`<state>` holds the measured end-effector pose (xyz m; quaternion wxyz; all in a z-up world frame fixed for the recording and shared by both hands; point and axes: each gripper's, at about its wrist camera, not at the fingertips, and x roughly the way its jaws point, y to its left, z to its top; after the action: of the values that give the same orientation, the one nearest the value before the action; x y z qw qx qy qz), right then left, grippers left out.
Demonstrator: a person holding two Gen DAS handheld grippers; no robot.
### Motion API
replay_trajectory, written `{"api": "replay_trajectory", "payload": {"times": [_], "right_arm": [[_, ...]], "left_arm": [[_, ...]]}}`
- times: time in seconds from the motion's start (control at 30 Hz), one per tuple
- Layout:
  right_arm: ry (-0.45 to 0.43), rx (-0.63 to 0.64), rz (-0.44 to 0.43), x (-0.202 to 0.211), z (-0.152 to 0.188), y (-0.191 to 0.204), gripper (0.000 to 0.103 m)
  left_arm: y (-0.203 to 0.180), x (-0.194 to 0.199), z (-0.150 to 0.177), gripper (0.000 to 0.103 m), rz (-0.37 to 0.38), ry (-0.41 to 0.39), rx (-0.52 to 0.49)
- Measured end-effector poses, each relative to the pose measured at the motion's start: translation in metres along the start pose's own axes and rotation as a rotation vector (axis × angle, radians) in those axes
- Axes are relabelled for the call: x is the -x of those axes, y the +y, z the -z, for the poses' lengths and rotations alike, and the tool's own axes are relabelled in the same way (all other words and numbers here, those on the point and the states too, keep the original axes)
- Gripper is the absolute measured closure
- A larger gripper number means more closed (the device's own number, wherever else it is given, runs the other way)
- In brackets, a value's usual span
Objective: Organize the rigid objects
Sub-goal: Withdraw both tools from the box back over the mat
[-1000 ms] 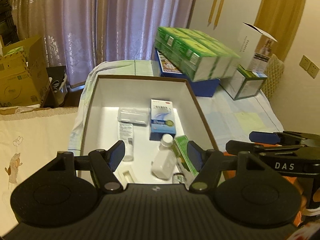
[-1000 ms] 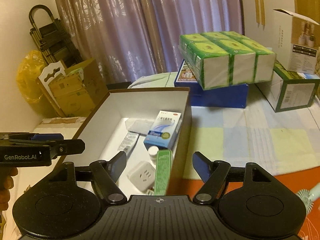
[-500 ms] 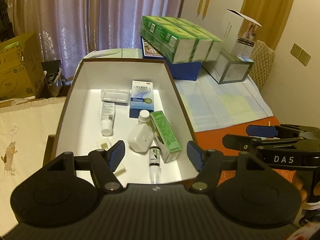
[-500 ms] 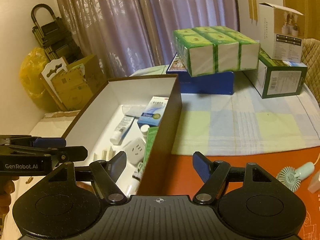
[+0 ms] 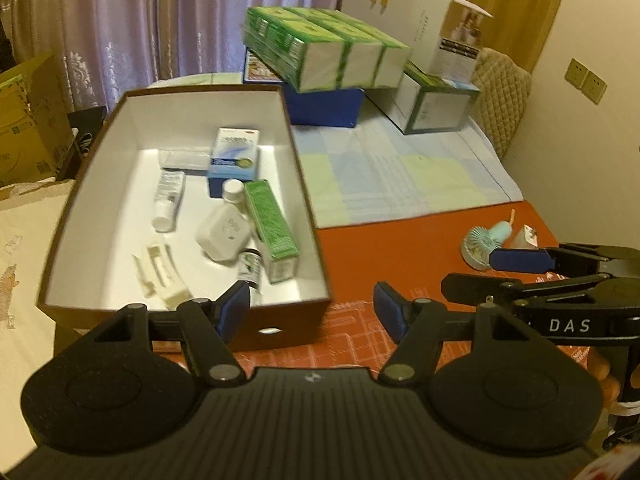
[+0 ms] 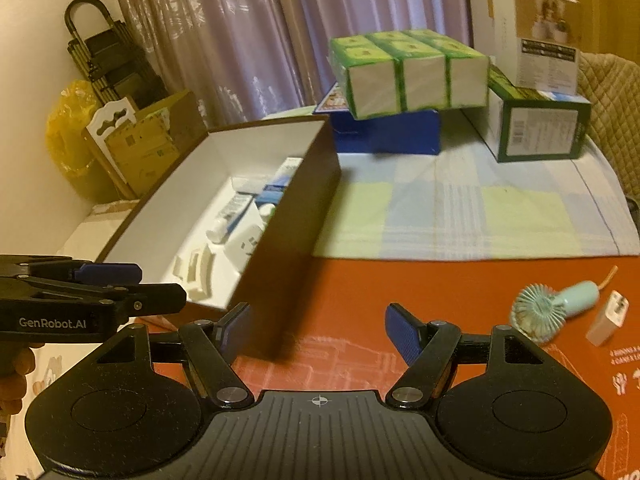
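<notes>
Both grippers are backing away from the brown box (image 5: 276, 322), which now shows whole instead of filling the view.

The left gripper (image 5: 312, 310) and right gripper (image 6: 318, 332) are both gaping wide and carrying nothing. The box is sitting ahead-left, its near wall just beyond the left gripper's fingertips. The small fan (image 6: 556, 306) and white charger (image 6: 608, 318) are lying ahead-right of the right gripper, with bare orange mat (image 6: 400, 288) between.
</notes>
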<state>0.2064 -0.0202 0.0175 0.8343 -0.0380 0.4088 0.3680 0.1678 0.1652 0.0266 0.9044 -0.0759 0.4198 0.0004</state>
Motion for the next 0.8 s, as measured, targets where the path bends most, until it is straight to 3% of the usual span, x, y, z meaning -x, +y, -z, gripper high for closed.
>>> {"api": "replay_trajectory", "payload": {"times": [0.8], "right_arm": [[0.100,-0.088,0.061,0.037,0.048,-0.088,0.033]], "left_arm": [[-0.094,-0.036,0.019,0.039,0.060,0.103,-0.068]]}}
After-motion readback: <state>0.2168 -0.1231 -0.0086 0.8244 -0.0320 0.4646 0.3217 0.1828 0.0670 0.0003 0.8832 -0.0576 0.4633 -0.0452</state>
